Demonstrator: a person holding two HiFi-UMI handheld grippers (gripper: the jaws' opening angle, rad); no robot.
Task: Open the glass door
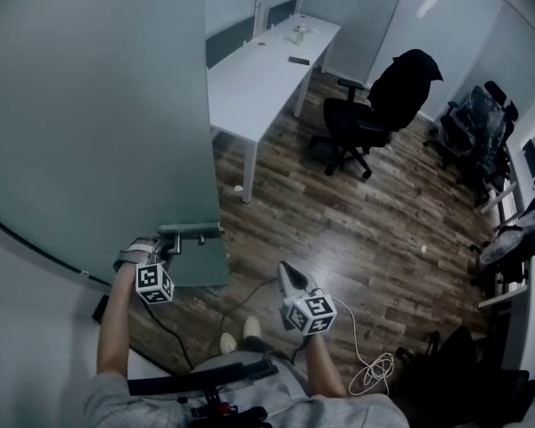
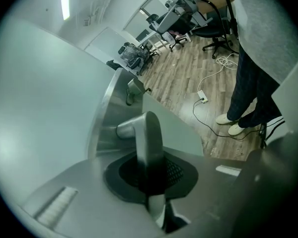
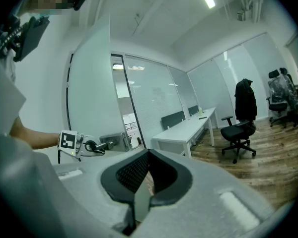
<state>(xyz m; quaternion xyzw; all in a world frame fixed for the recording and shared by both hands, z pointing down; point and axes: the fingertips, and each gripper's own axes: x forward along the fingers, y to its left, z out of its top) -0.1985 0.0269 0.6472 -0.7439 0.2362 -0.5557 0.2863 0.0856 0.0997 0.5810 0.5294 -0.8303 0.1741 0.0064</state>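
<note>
The frosted glass door (image 1: 98, 105) fills the left of the head view, its edge swung out from the frame. A metal lever handle (image 1: 192, 232) sits on a lock plate at its lower edge. My left gripper (image 1: 168, 248) is shut on that handle. In the left gripper view the handle (image 2: 148, 138) runs straight between the pads of the left gripper (image 2: 150, 175), beside the door (image 2: 35, 113). My right gripper (image 1: 287, 273) hangs free over the wooden floor, shut and holding nothing. In its own view the right gripper (image 3: 149, 158) points level at the door (image 3: 89, 83) and the left gripper (image 3: 89, 146).
A long white desk (image 1: 259, 69) stands beyond the door. A black office chair (image 1: 383, 105) with a dark jacket is to its right, more chairs (image 1: 477, 123) stand at the far right. A white cable (image 1: 370, 373) coils on the floor by the person's shoes (image 1: 236, 333).
</note>
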